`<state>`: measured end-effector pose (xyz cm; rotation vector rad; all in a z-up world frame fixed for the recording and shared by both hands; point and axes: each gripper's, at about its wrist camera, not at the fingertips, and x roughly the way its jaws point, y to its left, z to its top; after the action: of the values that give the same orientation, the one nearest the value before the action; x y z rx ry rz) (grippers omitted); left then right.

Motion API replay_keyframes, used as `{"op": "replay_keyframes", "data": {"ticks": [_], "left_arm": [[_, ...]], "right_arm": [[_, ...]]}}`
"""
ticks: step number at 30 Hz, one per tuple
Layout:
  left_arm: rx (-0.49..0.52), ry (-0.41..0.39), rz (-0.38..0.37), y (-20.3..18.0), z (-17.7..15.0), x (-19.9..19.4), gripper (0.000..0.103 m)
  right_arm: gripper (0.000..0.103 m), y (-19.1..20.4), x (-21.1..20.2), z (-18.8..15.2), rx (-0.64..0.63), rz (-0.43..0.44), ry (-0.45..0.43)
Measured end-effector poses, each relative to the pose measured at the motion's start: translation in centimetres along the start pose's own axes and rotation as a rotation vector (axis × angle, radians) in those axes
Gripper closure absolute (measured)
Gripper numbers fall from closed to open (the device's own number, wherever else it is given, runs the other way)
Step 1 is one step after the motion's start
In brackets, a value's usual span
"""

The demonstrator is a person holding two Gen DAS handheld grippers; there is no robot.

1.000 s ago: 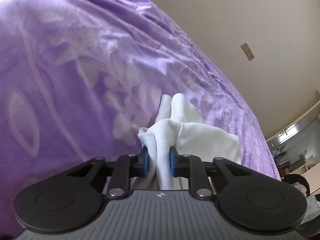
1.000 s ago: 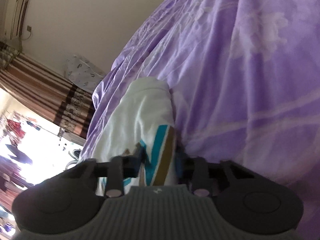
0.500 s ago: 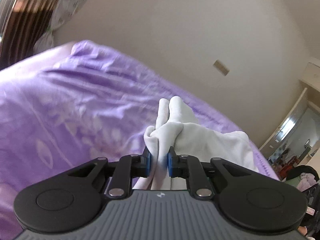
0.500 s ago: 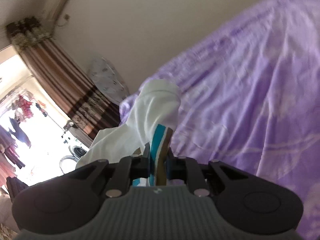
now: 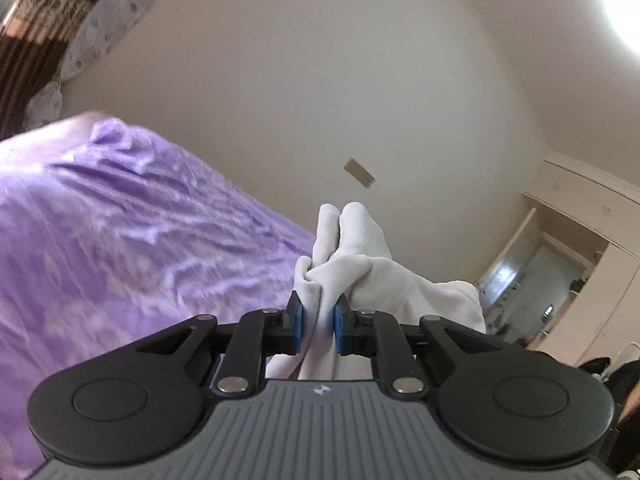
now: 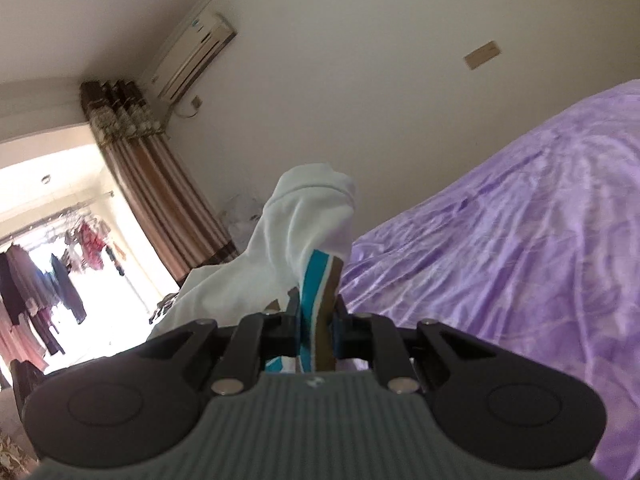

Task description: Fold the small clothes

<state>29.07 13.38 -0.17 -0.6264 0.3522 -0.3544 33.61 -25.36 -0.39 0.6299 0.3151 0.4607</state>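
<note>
From the left wrist camera we see our left gripper (image 5: 318, 326) nearly closed, its two blue pads (image 5: 298, 322) pressing from both sides on a bunched fold of one white garment (image 5: 360, 276). The cloth stands up in two rounded humps just past the fingertips, and the rest drapes away to the right and down behind the gripper body. It is lifted clear of the purple bedspread (image 5: 140, 240), which spreads over the left and near part of this view. Beyond the bed a plain beige wall carries one small tan wall plate (image 5: 359, 173). One striped curtain (image 5: 36, 20) shows at the far left, and one open doorway (image 5: 536, 280) at the far right.

From the right wrist camera we see our right gripper (image 6: 318, 330) also almost shut, clamped on another part of the same white garment (image 6: 296, 224), here at a trim of teal and brown stripes (image 6: 320, 292) that runs between the pads. The white cloth rises in one hump above the fingertips and trails off to the left and down. The purple bedspread (image 6: 520, 240) fills the right side. On the far wall hang one air conditioner (image 6: 192, 56) and the tan wall plate (image 6: 482, 55). The striped curtain (image 6: 160, 192) frames a bright window at the left, where several clothes on a line (image 6: 48, 280) are too blurred for us to count.
</note>
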Motion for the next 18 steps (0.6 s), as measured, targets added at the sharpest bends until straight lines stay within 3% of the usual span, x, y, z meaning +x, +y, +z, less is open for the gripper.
{"op": "replay_keyframes", "data": {"ticks": [7,11,18], "left_arm": [[-0.073,0.118,0.036,3.1,-4.7,3.9,0.088],[-0.132,0.184,0.073,6.8,-6.6,7.0,0.089],[-0.119,0.262,0.151,10.2,-7.1,12.1,0.089]], "right_arm": [[0.094,-3.6,-2.9,-3.3,0.033,-0.138,0.049],[0.094,-6.7,-0.5,-5.8,0.074,-0.209,0.111],[0.094,-10.9,6.6,-6.9,0.065,-0.271,0.192]]}}
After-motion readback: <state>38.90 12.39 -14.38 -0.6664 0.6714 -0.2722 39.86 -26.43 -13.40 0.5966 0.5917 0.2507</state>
